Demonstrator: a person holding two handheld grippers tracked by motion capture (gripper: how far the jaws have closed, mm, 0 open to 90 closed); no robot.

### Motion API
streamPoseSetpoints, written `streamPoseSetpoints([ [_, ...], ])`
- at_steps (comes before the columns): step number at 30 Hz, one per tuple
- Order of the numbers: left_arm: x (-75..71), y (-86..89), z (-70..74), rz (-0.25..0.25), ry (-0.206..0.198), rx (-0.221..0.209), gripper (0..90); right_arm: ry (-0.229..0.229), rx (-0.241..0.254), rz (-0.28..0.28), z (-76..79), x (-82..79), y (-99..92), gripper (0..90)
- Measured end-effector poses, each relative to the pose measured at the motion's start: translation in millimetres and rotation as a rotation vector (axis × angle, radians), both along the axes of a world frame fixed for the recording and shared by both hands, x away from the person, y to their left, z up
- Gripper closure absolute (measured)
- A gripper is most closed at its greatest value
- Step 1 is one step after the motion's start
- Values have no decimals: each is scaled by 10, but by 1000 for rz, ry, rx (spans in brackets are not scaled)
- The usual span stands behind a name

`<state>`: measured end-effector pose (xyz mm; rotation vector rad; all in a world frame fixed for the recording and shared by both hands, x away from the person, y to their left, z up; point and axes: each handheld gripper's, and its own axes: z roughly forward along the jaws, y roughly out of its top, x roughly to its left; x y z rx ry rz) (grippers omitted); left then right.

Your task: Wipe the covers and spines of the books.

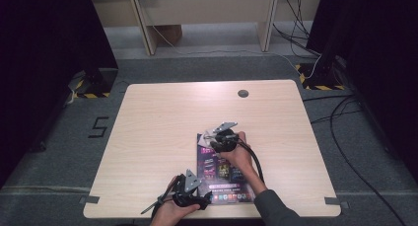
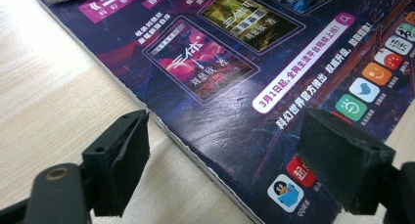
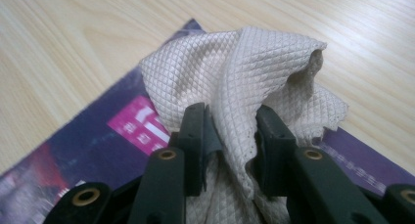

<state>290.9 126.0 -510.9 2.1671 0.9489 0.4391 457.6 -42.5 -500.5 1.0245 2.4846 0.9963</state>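
From the high view, we see the magazine (image 1: 224,171) lying flat near the front edge of the tabletop (image 1: 162,132). Our right gripper (image 1: 215,135) rests on its far corner with the cloth (image 1: 207,134), and our left gripper (image 1: 202,200) sits at its near corner. With so little margin at the front, we judge that a hard wiping stroke toward us could push the magazine off the edge.

In the left gripper view, the jaws stand spread, one over the bare wood and one over the glossy cover (image 2: 235,77), and they straddle the magazine's edge and pinch nothing. Nothing clamps the magazine, so it could skid or twist under the wiping.

In the right gripper view, the jaws pinch a bunched fold of the quilted cloth (image 3: 244,72) over the magazine's corner (image 3: 122,136). The bite looks narrow; drag on the cover could pull the cloth free, or catch and curl that corner.
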Motion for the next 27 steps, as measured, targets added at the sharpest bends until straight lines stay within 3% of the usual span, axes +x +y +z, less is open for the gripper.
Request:
streamPoseSetpoints([
  [17,-6,-1,0,0,-5,3,186,-15,-6,53,-9,-6,265,689],
  [27,-11,-1,-2,1,-7,2,186,-9,15,118,-23,-159,288,687],
])
